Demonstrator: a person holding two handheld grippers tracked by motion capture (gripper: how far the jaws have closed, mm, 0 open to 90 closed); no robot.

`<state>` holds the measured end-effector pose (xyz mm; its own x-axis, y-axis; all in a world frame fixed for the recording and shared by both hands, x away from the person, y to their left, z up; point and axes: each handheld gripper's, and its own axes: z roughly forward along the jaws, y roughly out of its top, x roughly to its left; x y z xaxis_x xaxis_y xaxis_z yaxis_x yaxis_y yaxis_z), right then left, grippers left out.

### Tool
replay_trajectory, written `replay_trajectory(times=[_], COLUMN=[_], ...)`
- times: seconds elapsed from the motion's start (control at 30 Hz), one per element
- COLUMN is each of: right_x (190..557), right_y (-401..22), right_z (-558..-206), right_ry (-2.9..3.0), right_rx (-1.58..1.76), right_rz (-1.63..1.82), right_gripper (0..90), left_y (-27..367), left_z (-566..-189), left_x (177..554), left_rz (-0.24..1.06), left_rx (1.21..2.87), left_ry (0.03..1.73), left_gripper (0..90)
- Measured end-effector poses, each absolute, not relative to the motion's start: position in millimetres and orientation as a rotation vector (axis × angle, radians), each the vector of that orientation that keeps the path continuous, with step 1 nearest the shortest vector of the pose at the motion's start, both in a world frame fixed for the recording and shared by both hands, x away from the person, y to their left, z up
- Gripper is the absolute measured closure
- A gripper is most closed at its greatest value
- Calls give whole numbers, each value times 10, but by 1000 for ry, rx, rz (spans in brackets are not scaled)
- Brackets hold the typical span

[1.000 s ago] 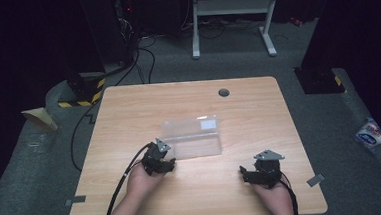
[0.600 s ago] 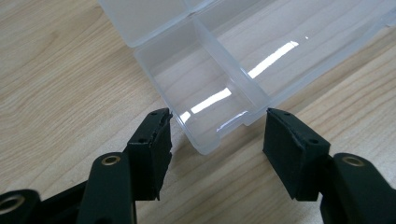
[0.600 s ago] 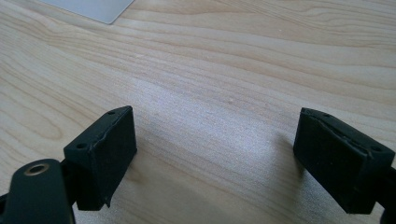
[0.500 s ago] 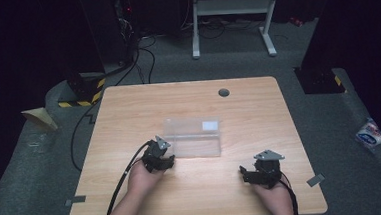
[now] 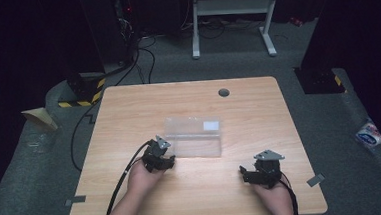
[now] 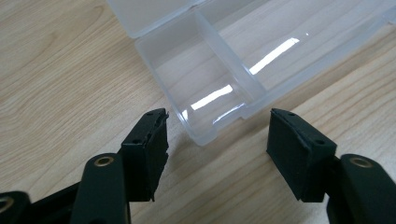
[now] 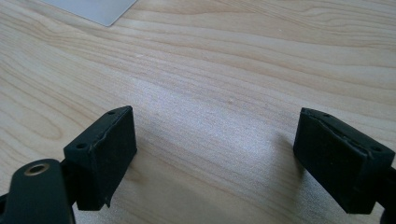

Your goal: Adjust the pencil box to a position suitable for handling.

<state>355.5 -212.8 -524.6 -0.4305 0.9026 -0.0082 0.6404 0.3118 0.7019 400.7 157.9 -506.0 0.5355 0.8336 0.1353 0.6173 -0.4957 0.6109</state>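
Observation:
A clear plastic compartment box (image 5: 194, 136) lies near the middle of the wooden table (image 5: 128, 106), its lid open. In the left gripper view the box (image 6: 224, 65) shows empty divided cells, its near corner just ahead of the jaws. My left gripper (image 5: 162, 159) sits at the box's front left corner, and in its own view the left gripper (image 6: 217, 140) is open with nothing between the jaws. My right gripper (image 5: 257, 176) rests near the front right of the table, apart from the box. The right gripper (image 7: 215, 158) stands wide open over bare wood.
A round cable hole (image 5: 223, 92) is at the table's far edge. A white desk frame (image 5: 232, 7) stands on the carpet behind. Yellow-black striped equipment (image 5: 85, 91) lies at the left, a packet (image 5: 369, 134) on the floor at the right. A grey corner (image 7: 93, 9) of the box's lid shows ahead of the right jaws.
The box now lies slightly lower and flatter by the left gripper. Both hands have stayed nearly in place.

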Motion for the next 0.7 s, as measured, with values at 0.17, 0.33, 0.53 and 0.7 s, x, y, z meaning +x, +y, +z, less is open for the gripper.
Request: replay_trajectory(times=[0.17, 0.33, 0.53, 0.7], right_x=[3555, 3555, 3555, 3555], right_y=[-2129, -2129, -2128, -2127], right_z=[-5245, -5245, -5246, -5246], right_ry=[2185, 2185, 2183, 2183], right_rx=[1370, 1370, 1372, 1372], right_rz=[886, 887, 888, 888], right_gripper=[130, 130, 130, 130], left_y=[1660, 1726, 1812, 1868], left_z=[-5009, -4962, -4934, -4899], left_x=[3977, 3945, 3910, 3861], left_rz=[556, 532, 463, 428], left_rx=[2243, 2226, 2158, 2136], left_ry=[1188, 1188, 1198, 1157], left_gripper=[351, 346, 359, 346])
